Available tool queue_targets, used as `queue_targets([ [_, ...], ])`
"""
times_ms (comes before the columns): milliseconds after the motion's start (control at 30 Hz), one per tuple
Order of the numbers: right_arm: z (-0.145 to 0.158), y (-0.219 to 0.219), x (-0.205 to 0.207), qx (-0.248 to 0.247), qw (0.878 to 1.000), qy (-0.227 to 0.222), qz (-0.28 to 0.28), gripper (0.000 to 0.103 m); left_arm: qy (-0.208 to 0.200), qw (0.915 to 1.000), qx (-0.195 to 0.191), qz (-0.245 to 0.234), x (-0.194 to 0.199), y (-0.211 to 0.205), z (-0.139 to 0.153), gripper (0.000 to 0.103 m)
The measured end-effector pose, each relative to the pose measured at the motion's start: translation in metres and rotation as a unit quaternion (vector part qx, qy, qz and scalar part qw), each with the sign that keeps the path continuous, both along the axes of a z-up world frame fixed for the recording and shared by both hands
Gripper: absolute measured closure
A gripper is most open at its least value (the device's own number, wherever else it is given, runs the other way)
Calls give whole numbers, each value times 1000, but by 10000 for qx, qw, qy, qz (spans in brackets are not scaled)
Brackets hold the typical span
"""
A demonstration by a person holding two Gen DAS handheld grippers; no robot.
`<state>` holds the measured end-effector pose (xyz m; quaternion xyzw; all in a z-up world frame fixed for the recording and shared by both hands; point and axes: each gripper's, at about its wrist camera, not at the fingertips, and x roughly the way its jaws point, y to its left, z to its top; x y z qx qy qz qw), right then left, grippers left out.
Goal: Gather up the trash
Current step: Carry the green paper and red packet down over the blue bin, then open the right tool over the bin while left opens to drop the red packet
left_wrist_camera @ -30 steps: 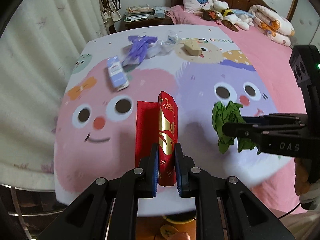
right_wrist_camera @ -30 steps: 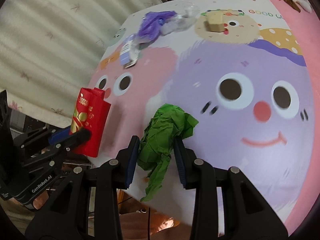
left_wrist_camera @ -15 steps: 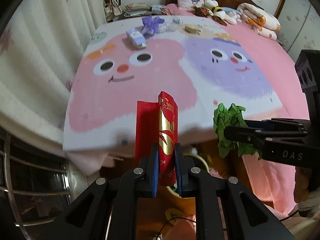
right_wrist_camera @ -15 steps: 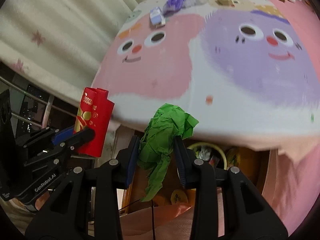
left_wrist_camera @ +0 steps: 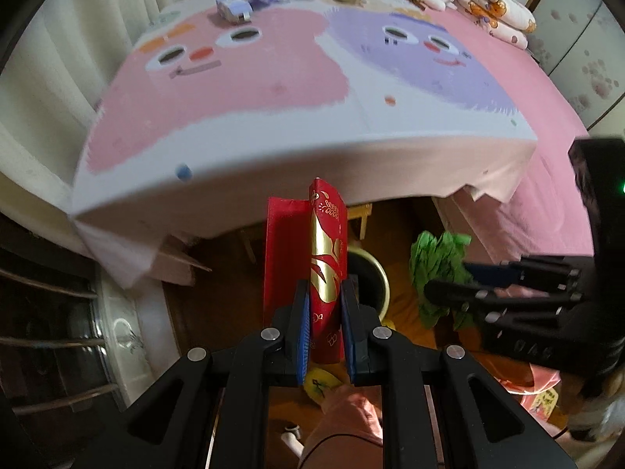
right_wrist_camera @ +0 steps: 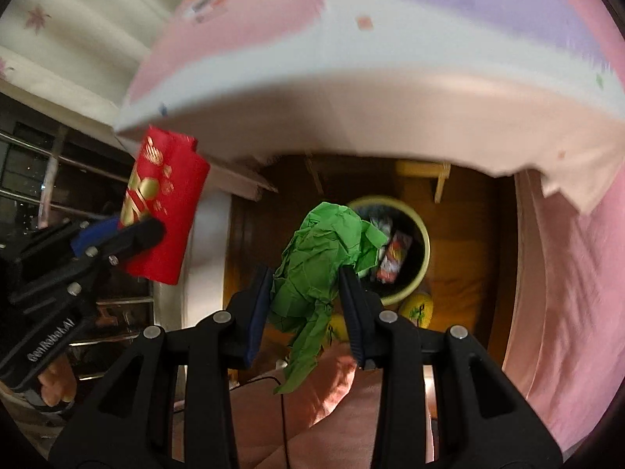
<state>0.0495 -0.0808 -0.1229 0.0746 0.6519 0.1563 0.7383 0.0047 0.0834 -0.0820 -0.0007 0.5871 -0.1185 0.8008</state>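
Both claws have swung back from over the bedspread and now hang past the foot of the bed, above the floor. Pressed together, the left claw (left_wrist_camera: 326, 320) pinches a red envelope (left_wrist_camera: 326, 269) by its lower end, and the envelope stands upright straight ahead of the fingers. Off to its right, the right claw (right_wrist_camera: 306, 312) grips a wad of crumpled green paper (right_wrist_camera: 320, 258), a loose tail of which hangs below the fingers. A yellow-rimmed bin (right_wrist_camera: 418, 234) sits just beyond and below the green wad, with wrappers already inside.

Both pieces look very light. The envelope is thin and creased, probably stiff enough to keep its shape but likely to flutter when released. The green paper is soft and springy, best held around its bulk as now. More litter lies at the far end of the bed (left_wrist_camera: 250, 117).
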Motion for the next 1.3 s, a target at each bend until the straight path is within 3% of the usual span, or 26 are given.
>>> queue_targets([
  [333, -116, -16, -22, -161, 9990, 404, -47, 71, 617, 9977, -154, 244, 1, -33, -121, 89],
  [667, -220, -38, -8, 82, 9971, 581, -484, 71, 1108, 9929, -205, 378, 17, -63, -244, 89],
  [1000, -304, -49, 18, 31, 9955, 740, -594, 70, 1345, 9905, -228, 181, 50, -89, -323, 89],
  [1100, -318, -51, 22, -5, 9953, 772, -580, 69, 1419, 9897, -161, 125, 56, -96, -340, 83],
  [1300, -335, -51, 27, -57, 9944, 834, -644, 65, 1509, 9883, -48, 230, 65, -88, -355, 58],
])
